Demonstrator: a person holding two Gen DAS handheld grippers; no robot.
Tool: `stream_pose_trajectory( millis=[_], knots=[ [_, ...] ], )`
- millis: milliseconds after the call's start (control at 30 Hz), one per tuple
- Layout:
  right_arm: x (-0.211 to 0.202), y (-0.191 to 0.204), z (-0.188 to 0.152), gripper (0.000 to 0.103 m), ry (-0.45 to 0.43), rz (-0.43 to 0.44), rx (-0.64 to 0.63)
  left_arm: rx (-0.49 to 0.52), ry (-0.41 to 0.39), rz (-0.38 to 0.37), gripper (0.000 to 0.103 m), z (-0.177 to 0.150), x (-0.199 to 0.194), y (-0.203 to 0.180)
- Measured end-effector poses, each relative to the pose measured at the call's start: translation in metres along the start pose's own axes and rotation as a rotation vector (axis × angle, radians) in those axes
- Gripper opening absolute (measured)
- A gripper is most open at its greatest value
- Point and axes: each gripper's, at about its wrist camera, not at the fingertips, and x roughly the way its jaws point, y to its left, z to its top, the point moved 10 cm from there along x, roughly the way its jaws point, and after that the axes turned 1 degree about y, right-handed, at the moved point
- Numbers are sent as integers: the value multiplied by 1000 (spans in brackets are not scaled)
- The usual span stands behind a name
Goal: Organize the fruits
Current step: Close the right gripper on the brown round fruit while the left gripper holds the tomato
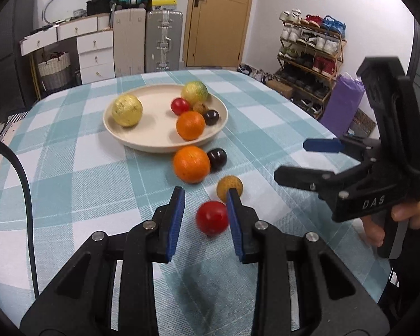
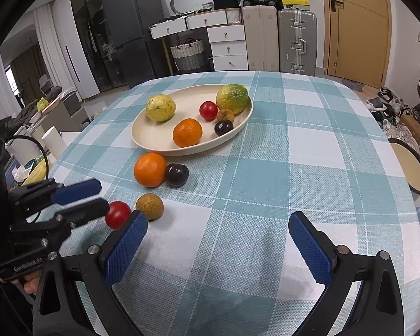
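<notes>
A cream plate (image 1: 154, 142) (image 2: 142, 137) holds two yellow-green fruits, an orange, a red tomato, a brown longan and a dark plum. On the checked cloth in front of it lie an orange (image 1: 191, 163) (image 2: 150, 169), a dark plum (image 1: 217, 158) (image 2: 177, 175), a brown longan (image 1: 229, 186) (image 2: 149, 205) and a red tomato (image 1: 212, 218) (image 2: 117, 214). My left gripper (image 1: 205, 196) (image 2: 102, 196) has its jaws drawn in to a narrow gap. The tomato, blurred, lies on the cloth by the right fingertip, not pinched. My right gripper (image 2: 218, 218) (image 1: 296, 159) hovers open to the right, holding nothing.
The table's right edge drops toward a round stool (image 2: 411, 165) and a shoe rack (image 1: 310, 56). A black cable (image 1: 22, 173) hangs at the left. A white cup (image 2: 53, 140) stands beyond the left edge. Suitcases and drawers line the far wall.
</notes>
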Motion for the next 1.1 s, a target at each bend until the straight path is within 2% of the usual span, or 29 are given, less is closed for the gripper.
stream_pose_trajectory(
  millis=[133,267,333,433,533,733,800,867,1067,1100],
  knots=[
    [5,3,-3,103,18,-1,-7,-1,35,17,28,-4,1,8],
    [8,7,-4,103,21,6,-14,-10,55,-20,29,-10,2,7],
    [10,8,-6,103,31,3,-24,-1,78,-14,34,-14,6,5],
    [11,7,-7,103,36,-6,-31,8,103,-25,49,-18,10,0],
    [9,3,-6,103,33,-13,-26,23,123,-15,50,-22,16,-4],
    [5,-4,-4,103,28,-10,-3,63,156,-16,50,-26,26,-15],
    [5,-2,-5,103,30,-3,-2,67,160,-10,45,-26,27,-15],
    [7,0,-5,103,35,4,-10,65,162,-13,30,-26,28,-15],
    [13,14,-7,102,57,47,-40,50,140,-17,28,-22,24,-9],
    [15,17,-7,98,62,54,-46,42,131,-18,28,-20,22,-7]
  ],
)
